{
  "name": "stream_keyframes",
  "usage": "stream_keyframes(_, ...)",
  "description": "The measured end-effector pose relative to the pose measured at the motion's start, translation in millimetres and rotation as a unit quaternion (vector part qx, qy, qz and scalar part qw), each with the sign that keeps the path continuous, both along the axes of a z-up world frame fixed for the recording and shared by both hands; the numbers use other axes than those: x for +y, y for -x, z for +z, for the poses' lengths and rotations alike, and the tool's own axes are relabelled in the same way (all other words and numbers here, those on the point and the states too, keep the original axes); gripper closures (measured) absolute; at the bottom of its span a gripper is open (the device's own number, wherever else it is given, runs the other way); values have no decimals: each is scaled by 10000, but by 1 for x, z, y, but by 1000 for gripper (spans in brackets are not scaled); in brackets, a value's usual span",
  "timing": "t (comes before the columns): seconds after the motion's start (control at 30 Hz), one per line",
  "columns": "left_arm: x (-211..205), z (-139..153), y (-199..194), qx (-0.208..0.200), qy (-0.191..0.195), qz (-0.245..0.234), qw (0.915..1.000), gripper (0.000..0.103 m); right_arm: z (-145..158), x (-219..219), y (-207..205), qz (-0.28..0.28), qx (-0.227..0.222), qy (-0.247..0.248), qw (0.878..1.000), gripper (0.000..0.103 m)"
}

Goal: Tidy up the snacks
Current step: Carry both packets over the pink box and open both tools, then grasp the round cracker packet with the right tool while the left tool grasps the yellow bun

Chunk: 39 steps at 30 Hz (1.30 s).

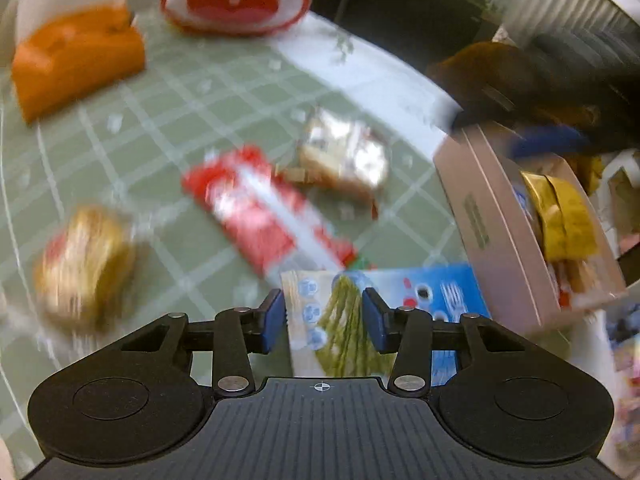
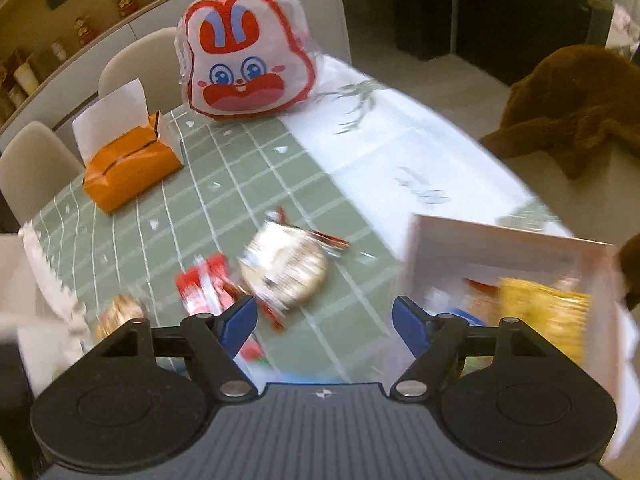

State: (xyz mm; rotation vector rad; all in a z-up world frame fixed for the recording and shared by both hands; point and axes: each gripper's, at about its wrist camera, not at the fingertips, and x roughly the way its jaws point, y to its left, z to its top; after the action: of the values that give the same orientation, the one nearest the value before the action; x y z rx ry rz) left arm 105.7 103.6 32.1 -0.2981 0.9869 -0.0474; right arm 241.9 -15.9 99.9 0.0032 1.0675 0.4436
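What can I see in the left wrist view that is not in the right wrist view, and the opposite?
Only the left wrist view shows the blue and white packet lying under the left gripper, whose jaws stand apart, not pressing it. Only the right wrist view shows the beige chairs and the shelf with figurines behind the table. Both show the rabbit-face bag, the orange tissue box, the red packet, the clear wrapped pastry and the cardboard box holding a yellow packet.
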Motion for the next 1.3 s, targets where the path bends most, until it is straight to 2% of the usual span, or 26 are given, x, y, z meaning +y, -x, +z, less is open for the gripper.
stream_keyframes(0.13, 23, 6, 27, -190, 470, 340, 9981, 57, -28, 44, -37, -36, 392, -143, 9991, 28)
stream_keyframes(0.23, 52, 20, 40, -457, 608, 823, 9937, 57, -51, 71, -61, -190, 433, 137, 9988, 28)
stream_keyframes(0.3, 76, 29, 49, -721, 563, 1353, 9866, 57, -65, 82, -71, -279, 457, 473, 9974, 28)
stream_keyframes(0.37, 99, 35, 56, -989, 408, 1983, 9743, 57, -76, 88, -76, -290, 493, 693, 9960, 23)
stream_keyframes(0.43, 120, 36, 58, -1090, 299, 2558, 9601, 57, -80, 90, -73, -256, 451, 778, 9956, 19)
stream_keyframes(0.5, 134, 34, 52, -1054, 277, 2701, 9566, 57, -82, 93, -68, -57, 401, 912, 9950, 18)
stream_keyframes(0.57, 140, 29, 40, -862, 165, 2538, 9633, 57, -83, 96, -61, 150, 412, 1001, 9940, 17)
stream_keyframes(0.67, 130, 17, 24, -483, 16, 1993, 9788, 54, -85, 102, -47, 403, 368, 1171, 9916, 15)
stream_keyframes(0.77, 104, 16, 26, -484, -393, 1321, 9893, 49, -85, 103, -29, 649, 275, 1263, 9895, 15)
stream_keyframes(0.83, 89, 14, 31, -481, -533, 857, 9937, 48, -82, 98, -21, 713, 331, 1137, 9904, 23)
stream_keyframes(0.97, 66, 10, 47, -403, -655, 295, 9966, 46, -68, 86, -1, 909, 422, 845, 9914, 36)
stream_keyframes(1.03, 59, 10, 55, -366, -623, 233, 9971, 46, -59, 80, 15, 976, 339, 808, 9914, 48)
stream_keyframes(1.1, 56, 9, 61, -377, -568, 241, 9974, 46, -55, 78, 27, 1081, 268, 801, 9905, 53)
stream_keyframes(1.27, 48, 11, 68, -259, -494, 228, 9982, 46, -53, 69, 55, 1139, 204, 921, 9890, 52)
stream_keyframes(1.3, 46, 11, 69, -238, -511, 209, 9982, 46, -54, 67, 57, 1157, 192, 924, 9888, 49)
